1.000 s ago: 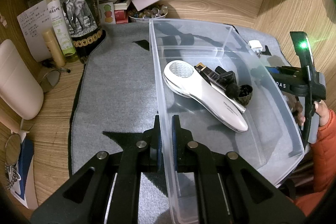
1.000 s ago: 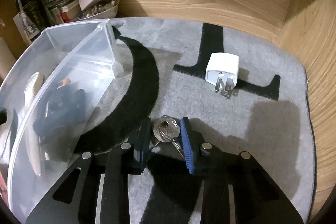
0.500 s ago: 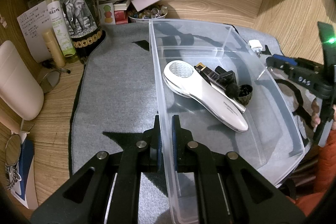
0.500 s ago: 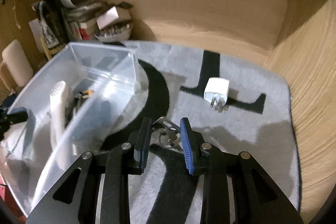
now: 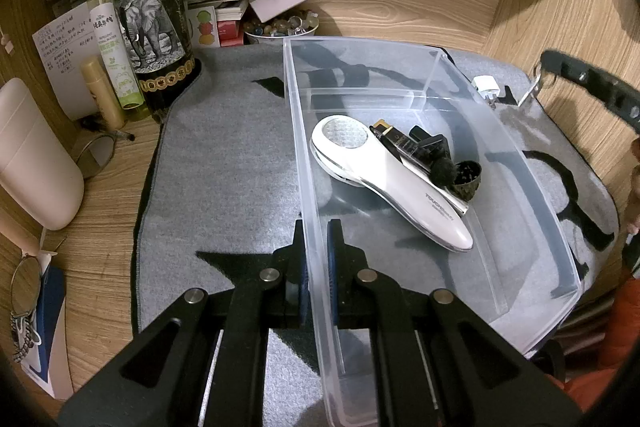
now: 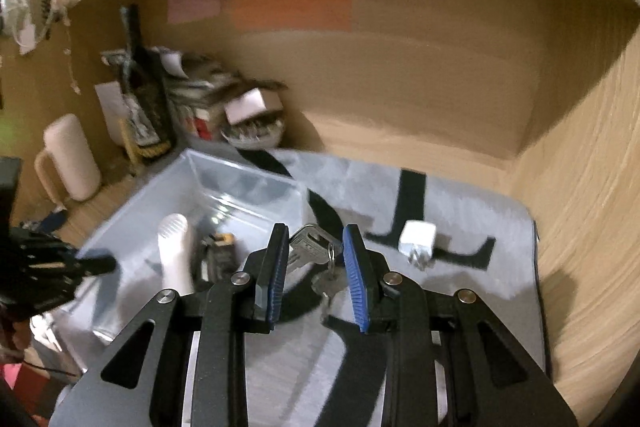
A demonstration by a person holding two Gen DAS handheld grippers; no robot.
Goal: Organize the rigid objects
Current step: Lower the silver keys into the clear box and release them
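Keys [image 6: 316,259] are dangling between the right gripper's [image 6: 316,277] fingers, pinched and riding above the grey mat [image 6: 460,211], apparently heading for the clear bin [image 5: 532,187]. The left gripper [image 5: 316,259] is clamping the bin's near wall, likely steadying it. Inside, the white handheld device [image 5: 384,179] is lying; farther off, the white plug adapter [image 6: 418,241] is waiting on the mat.
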